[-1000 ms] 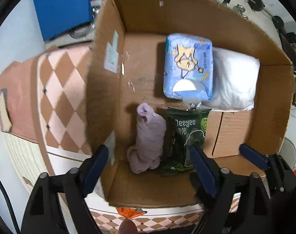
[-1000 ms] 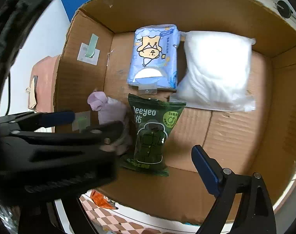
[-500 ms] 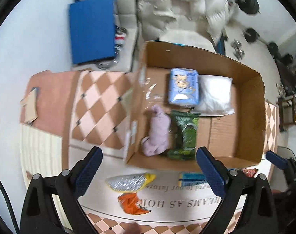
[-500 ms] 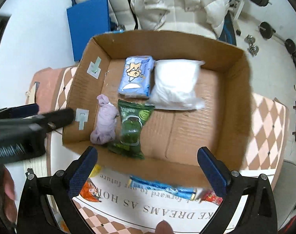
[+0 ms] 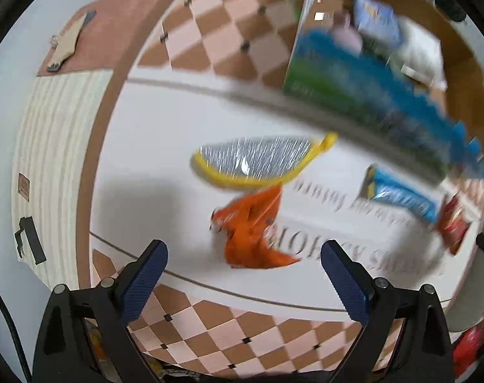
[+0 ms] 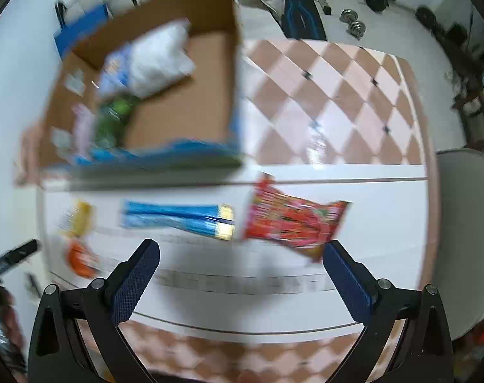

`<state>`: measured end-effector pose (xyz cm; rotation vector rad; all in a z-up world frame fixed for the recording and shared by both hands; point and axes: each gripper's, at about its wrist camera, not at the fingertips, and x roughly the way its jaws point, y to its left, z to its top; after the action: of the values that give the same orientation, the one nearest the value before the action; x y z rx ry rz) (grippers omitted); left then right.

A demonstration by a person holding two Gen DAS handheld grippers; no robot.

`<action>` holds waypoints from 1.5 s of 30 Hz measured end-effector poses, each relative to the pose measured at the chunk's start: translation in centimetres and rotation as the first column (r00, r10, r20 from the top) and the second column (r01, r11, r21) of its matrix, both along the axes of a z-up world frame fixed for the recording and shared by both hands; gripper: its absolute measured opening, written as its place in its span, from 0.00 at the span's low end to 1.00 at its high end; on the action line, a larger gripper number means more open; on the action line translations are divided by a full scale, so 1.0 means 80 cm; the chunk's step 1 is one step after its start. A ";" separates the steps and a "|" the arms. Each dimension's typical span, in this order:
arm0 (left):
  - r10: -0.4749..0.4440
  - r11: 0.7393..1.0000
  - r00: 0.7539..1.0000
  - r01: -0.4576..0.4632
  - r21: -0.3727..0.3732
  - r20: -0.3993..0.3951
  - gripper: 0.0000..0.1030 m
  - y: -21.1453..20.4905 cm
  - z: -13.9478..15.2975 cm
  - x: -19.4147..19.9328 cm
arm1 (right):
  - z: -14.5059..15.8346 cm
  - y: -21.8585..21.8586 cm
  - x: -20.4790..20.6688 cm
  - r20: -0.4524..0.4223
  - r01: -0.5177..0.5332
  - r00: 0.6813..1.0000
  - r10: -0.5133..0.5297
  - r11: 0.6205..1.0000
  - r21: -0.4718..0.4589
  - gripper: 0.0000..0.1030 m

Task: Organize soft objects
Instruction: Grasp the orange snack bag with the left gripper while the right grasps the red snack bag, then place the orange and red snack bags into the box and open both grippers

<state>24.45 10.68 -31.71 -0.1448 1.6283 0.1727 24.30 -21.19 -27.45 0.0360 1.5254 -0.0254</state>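
My left gripper (image 5: 243,274) is open and empty above an orange packet (image 5: 251,233) on the white mat; a silver-and-yellow pouch (image 5: 257,162) lies just beyond it. My right gripper (image 6: 240,274) is open and empty above the mat, in front of a blue packet (image 6: 178,218) and a red noodle packet (image 6: 289,220). The cardboard box (image 6: 184,108) behind holds a white pillow pack (image 6: 159,57), a blue tissue pack (image 6: 114,70), a green packet (image 6: 111,121) and a purple cloth (image 6: 82,124). Both views are blurred.
The white mat (image 5: 165,191) with lettering lies on a pink-and-white checkered cloth (image 6: 337,95). The blue packet (image 5: 398,191) and red packet (image 5: 452,226) also show at the right of the left wrist view. A grey chair (image 6: 465,223) stands at the right.
Both grippers have pulled back and down from over the box to low over the mat. The left now faces the orange packet, the right the blue and red packets. Both stay open.
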 end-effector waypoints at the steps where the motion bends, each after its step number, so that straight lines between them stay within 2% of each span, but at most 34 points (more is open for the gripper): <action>1: 0.003 1.000 1.000 -0.003 0.003 -0.008 0.95 -0.001 -0.009 -0.005 | -0.016 0.002 0.001 -0.022 -0.080 0.997 0.078 0.994 -0.070 1.00; 2: 0.004 1.000 1.000 -0.004 -0.001 -0.016 0.96 -0.003 -0.019 -0.010 | -0.029 0.006 0.001 -0.042 -0.138 0.990 0.134 0.983 -0.124 1.00; 4: 0.004 1.000 1.000 -0.004 0.014 -0.023 0.95 -0.007 -0.033 -0.016 | -0.062 0.016 0.005 -0.109 -0.282 0.959 0.263 0.930 -0.237 1.00; 6: -0.009 1.000 1.000 0.009 0.019 -0.030 0.96 -0.015 -0.043 -0.019 | -0.091 0.024 0.008 -0.172 -0.385 0.922 0.348 0.875 -0.292 1.00; 8: -0.014 1.000 0.999 0.015 0.028 -0.035 0.96 -0.020 -0.050 -0.020 | -0.115 0.029 0.014 -0.216 -0.455 0.889 0.405 0.836 -0.305 1.00; 12: 0.006 1.000 0.999 -0.005 0.022 -0.039 0.95 -0.019 -0.054 -0.020 | -0.151 0.034 0.018 -0.254 -0.542 0.838 0.483 0.792 -0.282 1.00; 13: 0.010 1.000 0.999 -0.010 0.018 -0.037 0.96 -0.017 -0.053 -0.020 | -0.158 0.031 0.019 -0.267 -0.532 0.843 0.468 0.799 -0.280 0.93; 14: 0.016 1.000 0.999 -0.016 0.014 -0.034 0.96 -0.014 -0.051 -0.021 | -0.159 0.028 0.020 -0.261 -0.516 0.852 0.454 0.813 -0.271 0.92; 16: 0.033 0.999 0.999 -0.032 0.008 -0.031 0.96 -0.007 -0.048 -0.023 | -0.159 0.015 0.021 -0.286 -0.420 0.889 0.357 0.885 -0.201 0.76; 17: 0.041 0.999 0.999 -0.041 0.003 -0.032 0.96 -0.003 -0.049 -0.024 | -0.159 0.000 0.020 -0.315 -0.311 0.916 0.250 0.937 -0.158 0.74; 18: 0.050 0.999 0.998 -0.050 -0.005 -0.034 0.96 0.002 -0.051 -0.028 | -0.160 -0.013 0.016 -0.344 -0.210 0.925 0.159 0.971 -0.117 0.69; 20: 0.067 0.997 0.997 -0.068 -0.023 -0.043 0.95 0.010 -0.053 -0.031 | -0.162 -0.032 0.004 -0.393 -0.046 0.919 0.039 0.999 -0.010 0.66; 21: 0.072 0.997 0.996 -0.073 -0.026 -0.046 0.95 0.014 -0.054 -0.033 | -0.163 -0.038 -0.004 -0.409 0.023 0.913 -0.003 0.999 0.044 0.67; 24: 0.085 0.995 0.994 -0.088 -0.039 -0.067 0.95 0.028 -0.065 -0.035 | -0.157 -0.044 -0.021 -0.402 0.103 0.915 -0.047 0.988 0.119 0.70; 26: 0.102 0.992 0.991 -0.108 -0.062 -0.081 0.95 0.036 -0.077 -0.033 | -0.153 -0.047 -0.025 -0.373 0.121 0.925 -0.068 0.985 0.120 0.76; 29: 0.138 0.983 0.986 -0.148 -0.111 -0.099 0.95 0.045 -0.091 -0.029 | -0.152 -0.052 -0.032 -0.343 0.148 0.933 -0.106 0.984 0.100 0.76; 33: 0.177 0.963 0.976 -0.198 -0.184 -0.124 0.95 0.055 -0.114 -0.021 | -0.159 -0.057 -0.037 -0.335 0.198 0.929 -0.158 0.976 0.089 0.75; 34: 0.198 0.952 0.971 -0.223 -0.210 -0.136 0.85 0.058 -0.122 -0.021 | -0.160 -0.066 -0.032 -0.335 0.205 0.928 -0.165 0.975 0.086 0.71; 35: 0.206 0.949 0.968 -0.233 -0.211 -0.144 0.68 0.060 -0.126 -0.022 | -0.160 -0.065 -0.037 -0.330 0.206 0.928 -0.171 0.975 0.076 0.68; 36: 0.204 0.953 0.969 -0.229 -0.198 -0.136 0.68 0.061 -0.126 -0.022 | -0.159 -0.060 -0.043 -0.321 0.202 0.932 -0.170 0.977 0.069 0.67; 38: 0.164 0.970 0.980 -0.181 -0.159 -0.114 0.45 0.058 -0.121 -0.021 | -0.154 -0.055 -0.054 -0.308 0.186 0.937 -0.164 0.982 0.043 0.64; 41: 0.115 0.984 0.987 -0.128 -0.122 -0.110 0.34 0.045 -0.120 -0.032 | -0.149 -0.040 -0.077 -0.310 0.161 0.940 -0.143 0.986 0.034 0.59; 45: 0.068 0.994 0.993 -0.076 -0.081 -0.102 0.33 0.026 -0.115 -0.055 | -0.146 -0.033 -0.100 -0.315 0.139 0.942 -0.118 0.989 0.043 0.56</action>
<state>20.06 12.75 -40.92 -0.2639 1.7308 0.1682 16.33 -23.87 -39.15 0.1915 1.8385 -0.0898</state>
